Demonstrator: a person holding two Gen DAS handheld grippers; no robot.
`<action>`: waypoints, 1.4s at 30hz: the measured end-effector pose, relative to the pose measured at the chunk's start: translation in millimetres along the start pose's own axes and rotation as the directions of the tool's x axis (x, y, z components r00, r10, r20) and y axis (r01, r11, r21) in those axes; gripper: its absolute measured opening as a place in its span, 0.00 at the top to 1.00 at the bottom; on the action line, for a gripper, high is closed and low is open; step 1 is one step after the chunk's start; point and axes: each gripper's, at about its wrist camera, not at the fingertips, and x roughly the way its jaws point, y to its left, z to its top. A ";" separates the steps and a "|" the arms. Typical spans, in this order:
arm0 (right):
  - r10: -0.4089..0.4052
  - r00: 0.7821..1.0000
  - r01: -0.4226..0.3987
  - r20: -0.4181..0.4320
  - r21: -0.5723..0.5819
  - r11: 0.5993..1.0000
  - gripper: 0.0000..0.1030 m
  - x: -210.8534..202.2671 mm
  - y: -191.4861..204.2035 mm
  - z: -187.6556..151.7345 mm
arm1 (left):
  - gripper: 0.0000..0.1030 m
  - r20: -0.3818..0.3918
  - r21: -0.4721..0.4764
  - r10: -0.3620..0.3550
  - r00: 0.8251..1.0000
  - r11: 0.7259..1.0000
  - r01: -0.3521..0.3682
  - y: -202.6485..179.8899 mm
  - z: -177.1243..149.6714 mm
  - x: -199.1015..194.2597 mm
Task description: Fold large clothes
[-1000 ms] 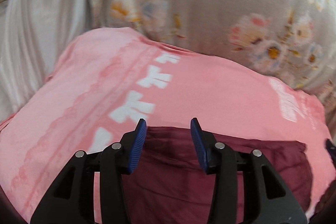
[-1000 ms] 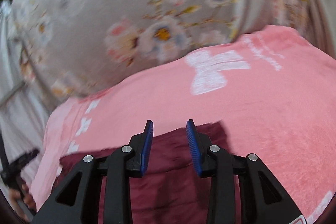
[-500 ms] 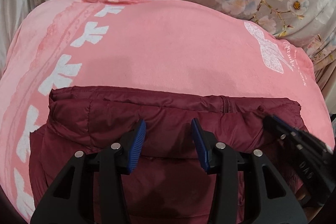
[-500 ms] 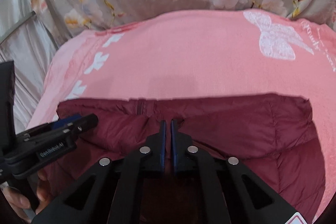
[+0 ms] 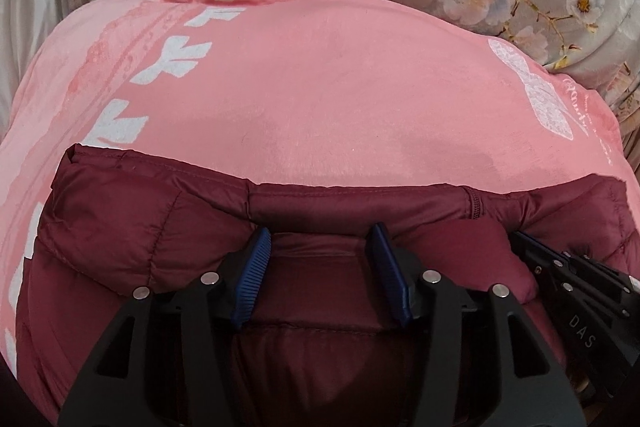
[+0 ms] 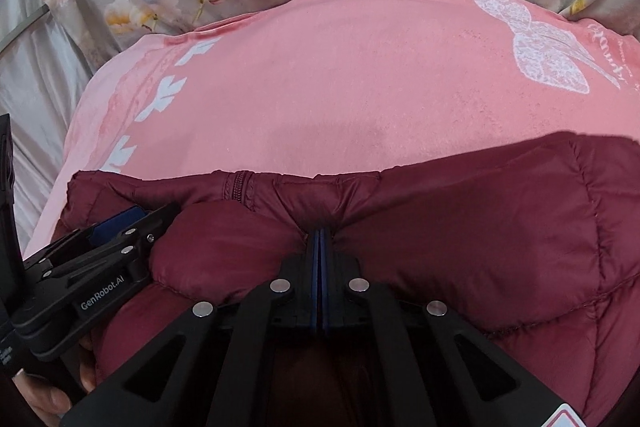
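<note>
The dark red quilted puffer jacket (image 5: 140,239) runs off the lower edge of both wrist views, so its full length cannot be seen, and the black gripper frames cover its middle. Whether the right gripper (image 6: 320,233) has jacket fabric pinched between its shut blue pads cannot be told; puffed folds hide the tips. The pink fleece blanket with white prints (image 5: 320,87) lies partly buried under the jacket. A hand (image 6: 44,401) below the jacket's left corner is cut by the rim. The script beside the blanket's white butterfly print (image 6: 548,55) is too small to read.
</note>
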 end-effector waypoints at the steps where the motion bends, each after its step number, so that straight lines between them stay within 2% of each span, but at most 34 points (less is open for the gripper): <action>1: 0.003 1.000 -0.003 0.001 0.000 1.000 1.00 1.0 -0.6 -0.6 | 0.49 0.003 0.006 0.005 1.000 1.000 -0.005 -1.1 -0.4 1.0; 6: 0.029 1.000 -0.029 0.002 0.021 0.999 1.00 4.0 -5.0 -0.7 | 0.41 0.007 0.029 0.004 1.000 1.000 -0.005 -5.0 -0.6 4.9; 18: 0.052 0.999 -0.053 0.013 0.039 0.998 1.00 5.8 -10.1 -0.9 | 0.39 0.006 0.060 0.042 0.999 0.997 -0.042 -11.0 -0.6 9.2; 20: 0.056 0.998 -0.057 0.033 0.055 0.997 1.00 2.4 -13.3 -1.8 | 0.39 0.007 0.061 0.047 0.999 0.997 -0.048 -12.6 -1.2 8.3; 22: 0.010 0.995 -0.017 0.100 0.070 0.997 1.00 -11.3 -15.5 -5.0 | 0.39 0.002 0.068 0.056 0.998 0.996 -0.056 -13.7 -0.8 7.7; 24: -0.054 0.985 0.045 0.161 0.060 0.997 0.94 -32.8 -11.5 -10.7 | 0.39 -0.006 0.078 0.081 0.997 0.994 -0.081 -14.6 -2.4 1.5; 25: -0.054 0.985 0.046 0.165 0.050 0.998 0.89 -40.5 -8.3 -14.0 | 0.39 -0.003 0.074 0.100 0.995 0.992 -0.100 -14.1 -5.8 -9.2; 29: 0.001 0.989 0.000 0.146 -0.004 1.000 0.89 -76.5 4.8 -41.7 | 0.32 0.017 -0.013 0.044 0.999 0.999 -0.044 -5.4 -26.4 -59.4; 31: 0.029 0.992 -0.028 0.123 -0.005 1.000 0.89 -83.3 7.6 -55.0 | 0.31 0.017 -0.055 0.018 1.000 0.998 -0.017 -1.4 -39.3 -72.3; 33: 0.050 0.994 -0.050 0.101 -0.006 0.999 0.89 -84.4 11.6 -66.2 | 0.31 0.006 -0.070 0.022 1.000 0.997 -0.021 -0.5 -51.3 -75.6; 42: 0.012 0.996 -0.008 0.088 -0.047 0.999 0.89 -74.4 26.1 -93.8 | 0.30 0.025 -0.035 0.077 0.997 0.996 -0.076 -8.9 -80.0 -71.4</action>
